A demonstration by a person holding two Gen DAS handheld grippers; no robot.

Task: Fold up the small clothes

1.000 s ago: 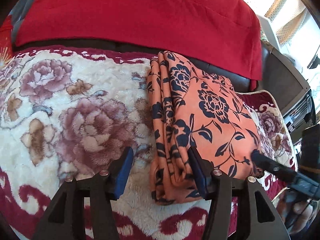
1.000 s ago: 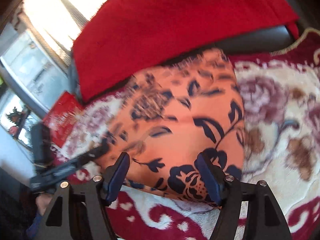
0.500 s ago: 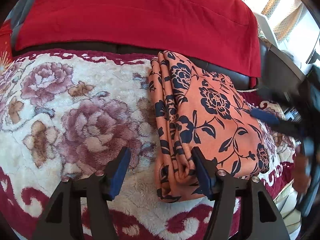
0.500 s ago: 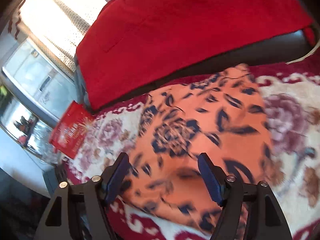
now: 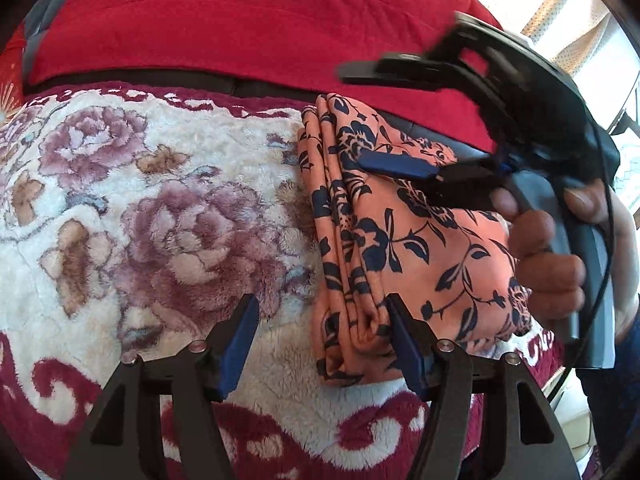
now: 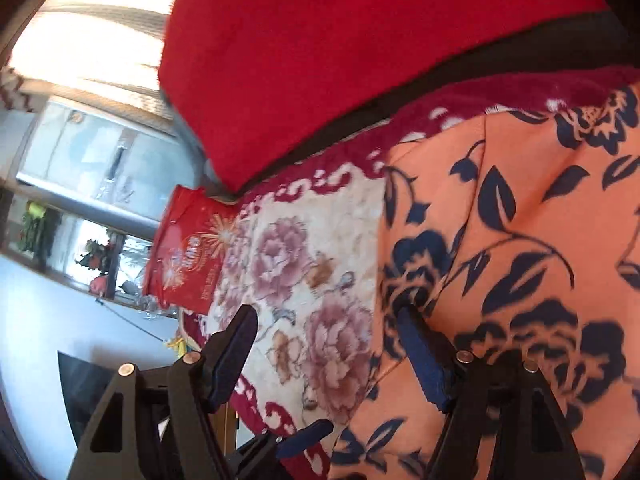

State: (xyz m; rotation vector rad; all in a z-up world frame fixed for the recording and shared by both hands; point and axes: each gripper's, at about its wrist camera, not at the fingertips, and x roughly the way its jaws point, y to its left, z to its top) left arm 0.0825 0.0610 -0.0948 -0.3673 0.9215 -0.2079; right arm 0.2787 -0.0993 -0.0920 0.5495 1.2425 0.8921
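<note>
Between the spread blue-padded fingers of the left gripper lie the fluffy cream blanket with mauve roses and a maroon border and the layered near-left edge of the folded orange cloth with a navy flower print; its right finger touches that edge, and nothing is gripped. Beyond them, the right gripper reaches over the far part of the cloth, held in the person's hand, its fingers wide apart and empty. From the right wrist view, its right finger lies over the cloth and its left one stands over bare blanket. Farther out, a red fabric cover drapes the dark backrest, with a red printed packet off to the left.
</note>
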